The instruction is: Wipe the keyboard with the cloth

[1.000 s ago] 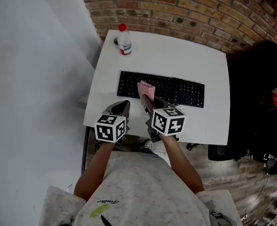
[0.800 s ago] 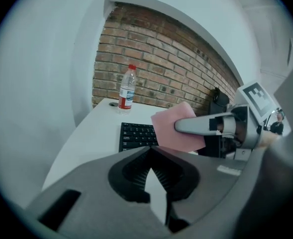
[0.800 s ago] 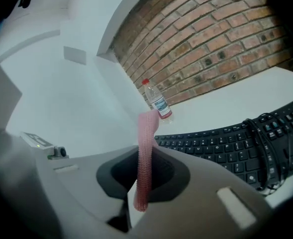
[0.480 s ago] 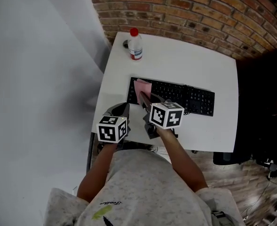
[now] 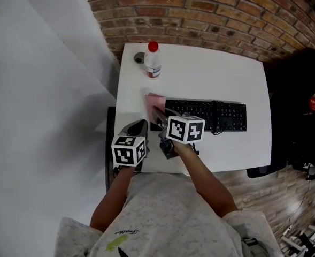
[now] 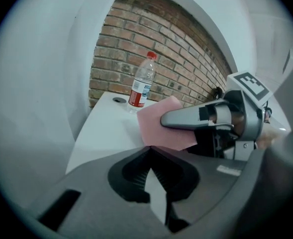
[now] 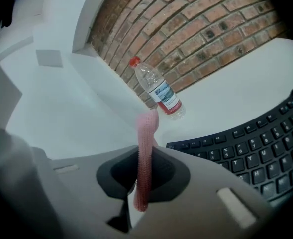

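The right tongs (image 5: 158, 113) pinch the cloth (image 5: 154, 100) at the keyboard's (image 5: 224, 115) left end to wipe; the left tongs (image 5: 140, 126) rest pressed together, empty.

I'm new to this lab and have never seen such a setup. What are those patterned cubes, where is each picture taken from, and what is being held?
There is no robot here. A person holds a pair of tongs in each hand, and the patterned cubes are part of them. One picture comes from a camera on the person's head, looking down. The other two come from cameras riding on the tongs. On the white table lie a black keyboard and a water bottle. The right tongs are shut on a pink cloth, by the keyboard's left end. The left tongs are shut and hold nothing.
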Demonstrator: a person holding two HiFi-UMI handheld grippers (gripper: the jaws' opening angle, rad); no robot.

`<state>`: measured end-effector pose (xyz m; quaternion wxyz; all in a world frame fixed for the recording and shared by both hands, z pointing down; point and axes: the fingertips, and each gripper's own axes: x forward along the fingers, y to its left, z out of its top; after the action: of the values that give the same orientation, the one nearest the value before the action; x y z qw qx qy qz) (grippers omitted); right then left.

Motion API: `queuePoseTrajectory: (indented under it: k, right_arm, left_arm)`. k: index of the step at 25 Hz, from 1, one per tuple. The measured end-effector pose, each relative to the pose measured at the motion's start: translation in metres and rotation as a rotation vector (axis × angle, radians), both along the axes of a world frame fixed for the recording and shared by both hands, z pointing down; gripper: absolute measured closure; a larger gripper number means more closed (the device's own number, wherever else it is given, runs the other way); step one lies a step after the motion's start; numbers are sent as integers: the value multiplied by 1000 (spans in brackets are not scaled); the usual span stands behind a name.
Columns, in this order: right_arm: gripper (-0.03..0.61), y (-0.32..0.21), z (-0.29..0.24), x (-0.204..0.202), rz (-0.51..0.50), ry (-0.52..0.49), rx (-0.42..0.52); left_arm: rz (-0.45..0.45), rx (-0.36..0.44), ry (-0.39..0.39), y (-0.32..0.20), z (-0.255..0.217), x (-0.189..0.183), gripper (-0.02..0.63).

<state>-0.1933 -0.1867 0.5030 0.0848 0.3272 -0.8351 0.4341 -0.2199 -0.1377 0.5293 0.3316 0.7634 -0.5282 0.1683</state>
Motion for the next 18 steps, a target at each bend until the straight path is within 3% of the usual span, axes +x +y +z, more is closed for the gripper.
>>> queuePoseTrajectory:
  k: [8,18]
  right_arm:
    - [554,-7,23,-1,41,137,-18]
    - [554,-12,29,23,53,219,14]
  left_arm:
    - [92,-11,37,-7,7,2,620]
    - [112,0,56,-14,8,17,620]
